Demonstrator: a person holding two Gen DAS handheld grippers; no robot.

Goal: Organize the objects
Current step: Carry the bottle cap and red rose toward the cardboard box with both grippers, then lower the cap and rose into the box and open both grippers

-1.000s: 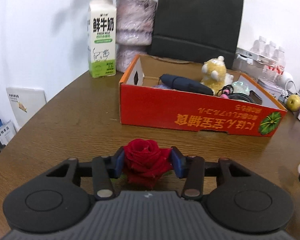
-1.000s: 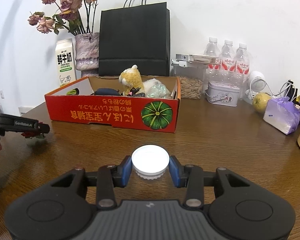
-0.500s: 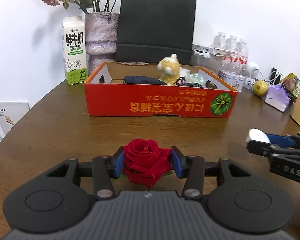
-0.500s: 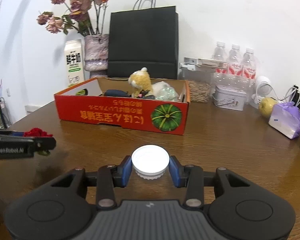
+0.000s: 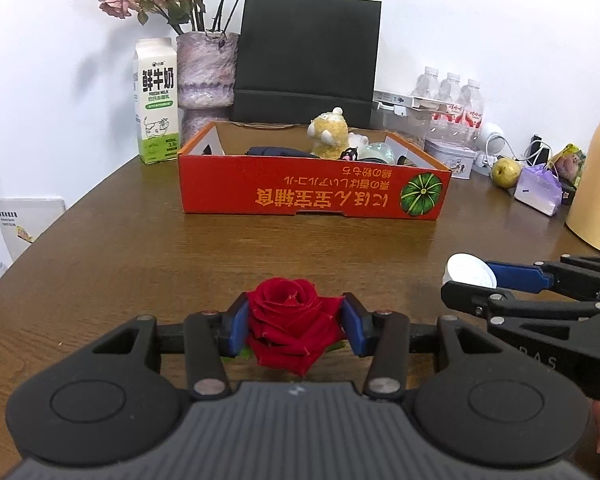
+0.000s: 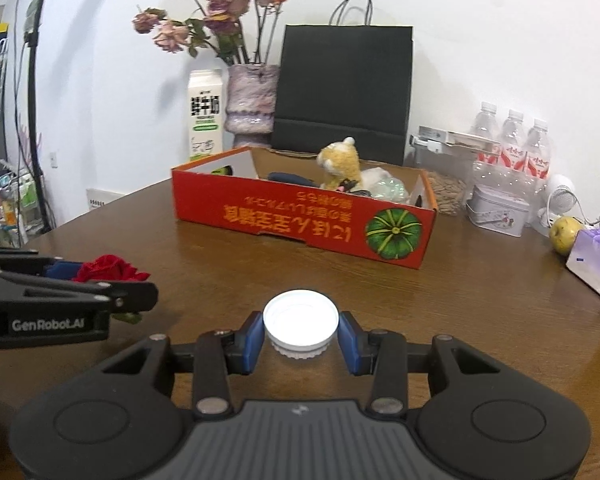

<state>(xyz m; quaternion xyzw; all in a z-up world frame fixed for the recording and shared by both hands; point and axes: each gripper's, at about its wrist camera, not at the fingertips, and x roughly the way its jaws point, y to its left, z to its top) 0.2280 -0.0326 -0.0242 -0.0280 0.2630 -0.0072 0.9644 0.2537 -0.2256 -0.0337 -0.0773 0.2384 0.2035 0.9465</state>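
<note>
My left gripper (image 5: 294, 322) is shut on a red rose head (image 5: 292, 316) and holds it above the wooden table (image 5: 140, 248). My right gripper (image 6: 300, 330) is shut on a white round lid (image 6: 300, 322). The lid also shows in the left wrist view (image 5: 470, 272), to the right of the rose. The rose also shows at the left of the right wrist view (image 6: 108, 268). An open red cardboard box (image 5: 312, 196) with a pumpkin print stands ahead on the table. It holds a yellow plush toy (image 5: 330, 134), a dark blue object and other small items.
Behind the box stand a milk carton (image 5: 156, 102), a vase of dried flowers (image 5: 206, 76) and a black paper bag (image 5: 306, 64). To the right are water bottles (image 6: 512, 148), a tin (image 6: 496, 210), a pear (image 6: 564, 232), a purple bag (image 6: 598, 260) and a yellow flask (image 5: 598, 180).
Both grippers have pulled back and turned, so the box looks farther off. The two grippers have come closer side by side. Both grips are unchanged.
</note>
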